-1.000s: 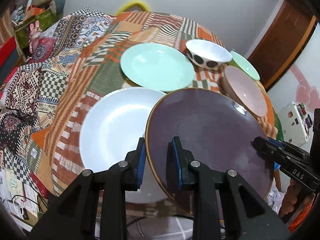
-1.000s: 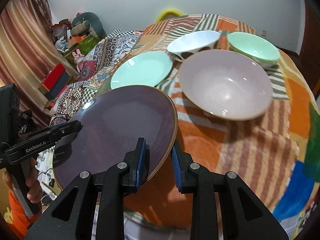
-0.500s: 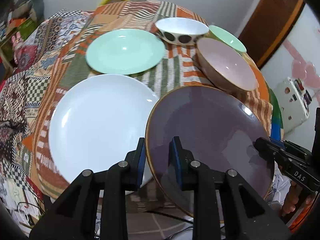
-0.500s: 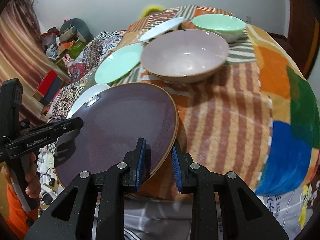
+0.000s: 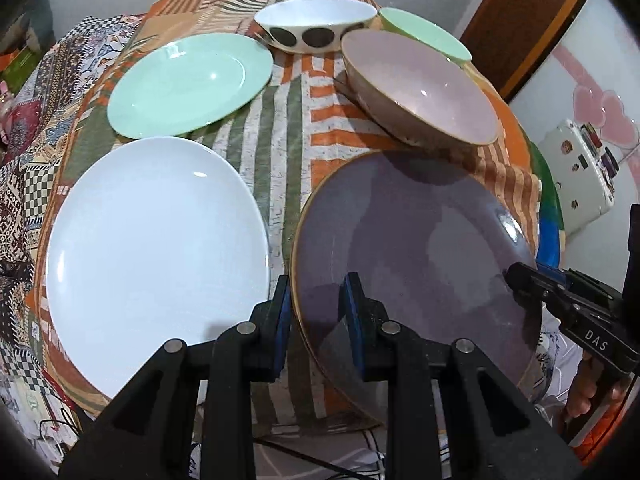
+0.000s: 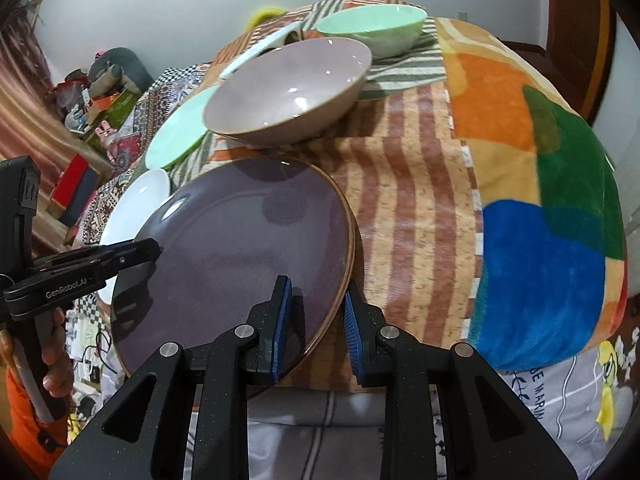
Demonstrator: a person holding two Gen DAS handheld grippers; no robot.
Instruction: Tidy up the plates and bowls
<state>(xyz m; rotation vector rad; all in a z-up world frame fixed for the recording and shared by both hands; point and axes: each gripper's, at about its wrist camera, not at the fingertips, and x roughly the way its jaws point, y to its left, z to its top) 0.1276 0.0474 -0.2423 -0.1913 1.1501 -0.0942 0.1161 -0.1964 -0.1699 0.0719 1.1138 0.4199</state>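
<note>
A purple plate (image 5: 412,248) with a gold rim is held low over the front of the table, and I cannot tell if it touches the cloth. My left gripper (image 5: 316,320) is shut on its near-left rim. My right gripper (image 6: 316,320) is shut on the opposite rim (image 6: 332,304), and it shows at the right (image 5: 524,280) in the left wrist view. A white plate (image 5: 156,248) lies just left of the purple one. Behind them are a mint plate (image 5: 188,84), a mauve bowl (image 5: 424,84), a white bowl with dark dots (image 5: 316,24) and a green bowl (image 5: 428,32).
A patchwork cloth (image 5: 288,128) covers the round table. A colour-block blanket (image 6: 552,200) drapes the right side. A white box (image 5: 580,172) and a wooden door (image 5: 528,20) stand to the right. Toys and boxes (image 6: 104,92) crowd the far left.
Both grippers have carried the purple plate down and closer to the table. It overlapped the white plate before and now sits beside it on the right. Both grips are unchanged.
</note>
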